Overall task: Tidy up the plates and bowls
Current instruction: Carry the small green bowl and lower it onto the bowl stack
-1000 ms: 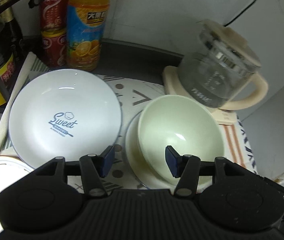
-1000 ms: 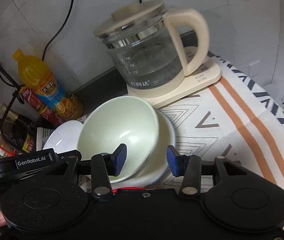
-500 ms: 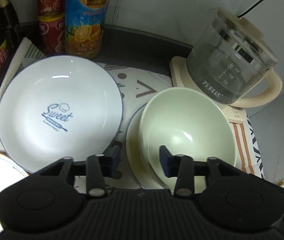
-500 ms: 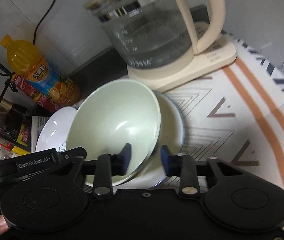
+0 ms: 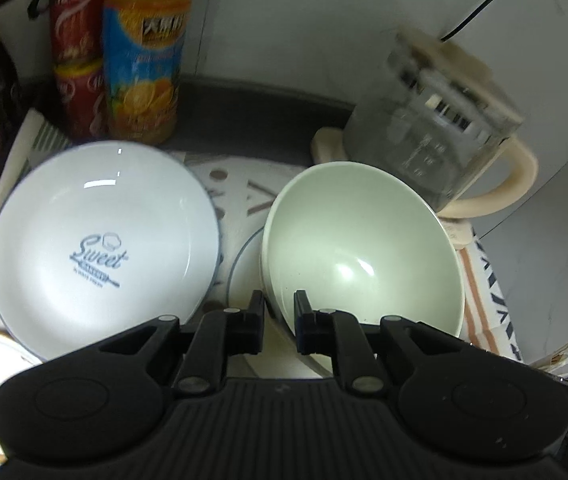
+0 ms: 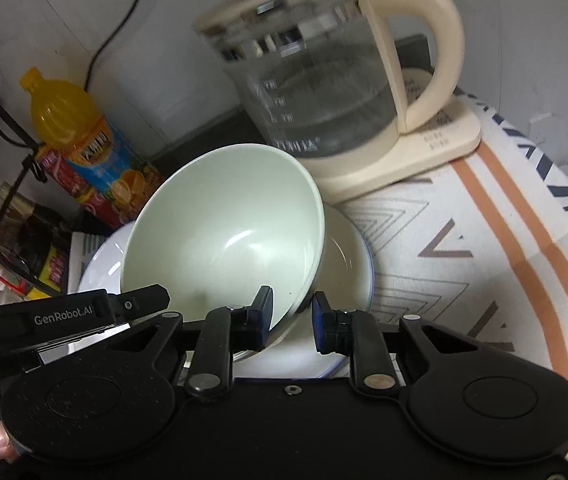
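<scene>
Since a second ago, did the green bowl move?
Yes. The bowl has tipped up off the plate, its rim now overlapping the kettle.

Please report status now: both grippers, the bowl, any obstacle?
Left gripper shut on pale green ceramic bowl rim. Right gripper closing on same rim. Glass kettle close behind.

Pale green bowl (image 5: 360,248) tilted on a plate (image 6: 348,256) — white "Sweet" plate (image 5: 100,240) beside.

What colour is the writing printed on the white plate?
Dark blue lettering on the plate, clearest in the left wrist view.
</scene>
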